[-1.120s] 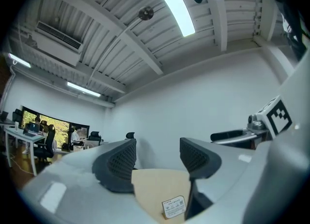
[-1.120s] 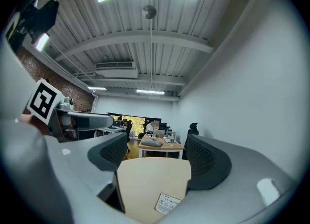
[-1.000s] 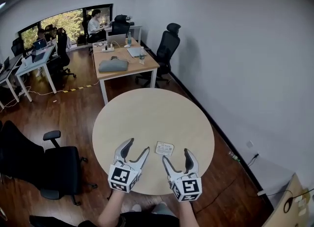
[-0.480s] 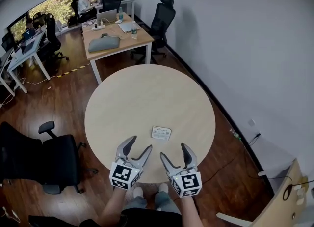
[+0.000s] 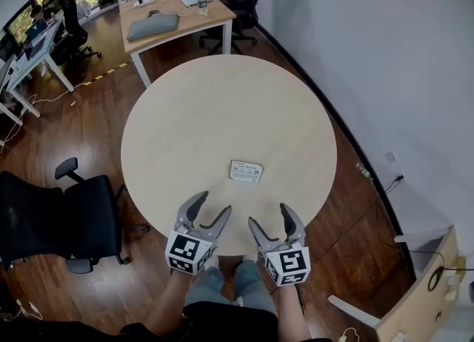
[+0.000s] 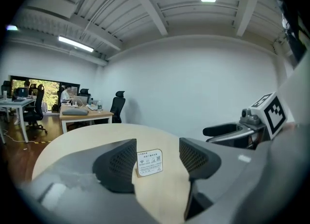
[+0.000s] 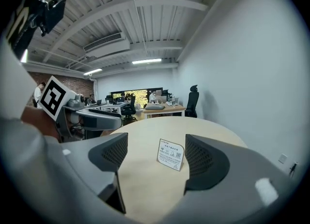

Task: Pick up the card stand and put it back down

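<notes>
**Desk:** What has changed on your side in the last second?

**Operator:** I've brought both hands down and back. The left gripper [image 5: 213, 204] and the right gripper [image 5: 269, 215] were over the tabletop a moment ago. Now they hang at the near rim of the round table [image 5: 185, 111], side by side and pointing inward across it. The head camera has also tipped further down, so I see more of the table. The card stand [image 5: 246, 172] hasn't shifted; it sits where it was, on the near half of the table, a little right of centre.

**Desk:** And the jaws?

**Operator:** Both pairs are spread with nothing in them. The right pair has just been closing a little, though no pad touches anything. In each gripper view the stand shows in the gap between the jaws, but it's out beyond the tips and clearly apart from them.

**Desk:** So where does that leave the pick?

**Operator:** It isn't started, by my reading. I'm low and lined up, and either gripper would need to travel forward before it can close.

**Desk:** Which way is the stand facing?

**Operator:** It's upright, leaning back slightly, with its printed face turned toward me and a shade toward my left side. The left gripper view sees it nearly square on, the right one at a slant. Its long axis runs across the table, left to right, with the right end a touch nearer me. I'd expect a grip across its thin depth to suit best.
</notes>
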A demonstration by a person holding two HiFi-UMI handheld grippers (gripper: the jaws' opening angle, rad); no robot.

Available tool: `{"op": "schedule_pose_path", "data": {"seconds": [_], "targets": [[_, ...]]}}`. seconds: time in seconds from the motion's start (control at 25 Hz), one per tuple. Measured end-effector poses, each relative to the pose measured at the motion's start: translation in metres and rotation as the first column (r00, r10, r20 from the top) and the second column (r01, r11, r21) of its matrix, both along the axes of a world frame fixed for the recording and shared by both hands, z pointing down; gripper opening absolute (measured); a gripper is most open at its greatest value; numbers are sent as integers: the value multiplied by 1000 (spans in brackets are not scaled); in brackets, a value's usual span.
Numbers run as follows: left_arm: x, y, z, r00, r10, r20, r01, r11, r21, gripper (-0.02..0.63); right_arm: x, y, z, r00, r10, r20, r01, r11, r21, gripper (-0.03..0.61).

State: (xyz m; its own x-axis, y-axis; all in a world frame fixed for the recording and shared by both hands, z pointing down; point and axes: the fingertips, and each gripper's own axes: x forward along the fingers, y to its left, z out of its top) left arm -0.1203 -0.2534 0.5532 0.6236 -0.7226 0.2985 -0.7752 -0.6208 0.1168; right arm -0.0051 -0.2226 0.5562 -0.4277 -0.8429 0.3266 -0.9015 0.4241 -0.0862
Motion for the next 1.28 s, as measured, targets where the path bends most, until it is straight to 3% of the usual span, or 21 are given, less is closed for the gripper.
{"op": "schedule_pose_path", "data": {"seconds": [0.16,0.4,0.48,0.72,1.12,1.28], "targets": [[-4,3,28,1000,22,10,-21,998,-63,275,5,6,17,999,-18,31,19,999,-32,376],[-13,-20,89,996,65,62,-55,986,-155,277,29,9,51,998,31,55,-26,996,-89,376],[-13,-32,111,994,82,75,-67,980,-186,323,28,6,64,998,24,60,-18,995,-98,376],[-1,-70,160,992,121,23,-112,962,-250,351,25,-8,91,997,11,76,-2,992,-125,376],[35,-117,197,984,172,-37,-175,944,-280,244,37,-33,100,998,18,59,-9,989,-145,374],[46,-131,202,981,183,-61,-193,939,-285,233,37,-38,100,998,13,54,-5,989,-149,373]]}}
